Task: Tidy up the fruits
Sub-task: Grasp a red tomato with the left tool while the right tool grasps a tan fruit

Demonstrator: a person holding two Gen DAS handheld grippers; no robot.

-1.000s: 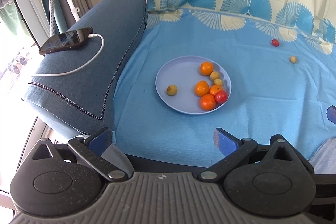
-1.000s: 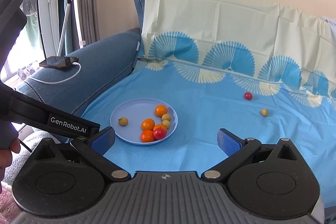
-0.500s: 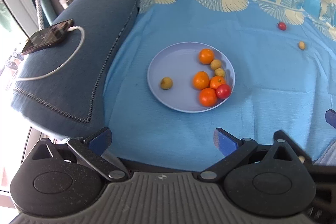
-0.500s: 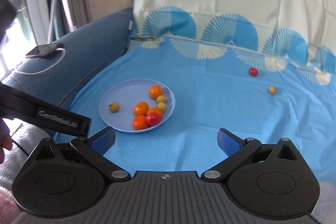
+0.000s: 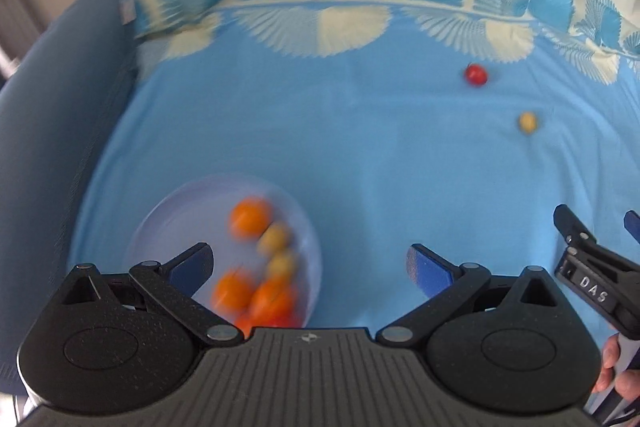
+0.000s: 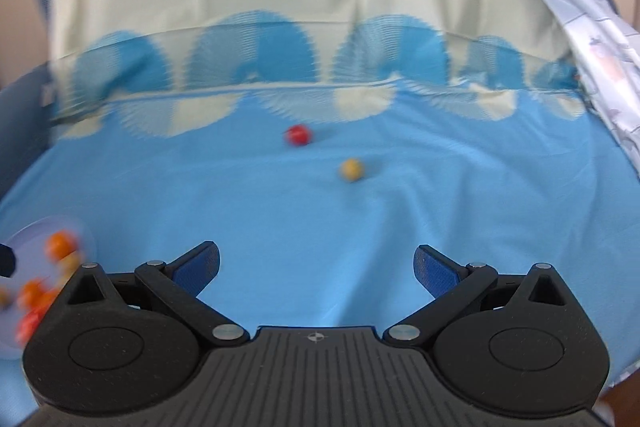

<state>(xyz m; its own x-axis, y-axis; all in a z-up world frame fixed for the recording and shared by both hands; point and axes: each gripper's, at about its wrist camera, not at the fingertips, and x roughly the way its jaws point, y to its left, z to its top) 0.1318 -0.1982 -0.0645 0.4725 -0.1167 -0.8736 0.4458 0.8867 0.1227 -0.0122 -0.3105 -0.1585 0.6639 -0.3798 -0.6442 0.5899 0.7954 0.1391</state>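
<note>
Loose fruit: a red fruit (image 6: pixel 298 135) and a yellow fruit (image 6: pixel 351 169) lie near each other toward the sheet's (image 6: pixel 320 211) back edge.
Plate (image 5: pixel 168 219): near front-left, holding blurred orange and yellow fruit.
Left gripper (image 5: pixel 310 263): jaws apart, empty.
Right gripper (image 6: pixel 316 263): jaws apart, empty.

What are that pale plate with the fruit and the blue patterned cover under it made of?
The plate looks like smooth plastic or melamine: an even lavender surface with a thin rim, though motion blur leaves that open. The cover looks like thin woven fabric, probably cotton, matte, with soft creases and a printed fan border.
</note>
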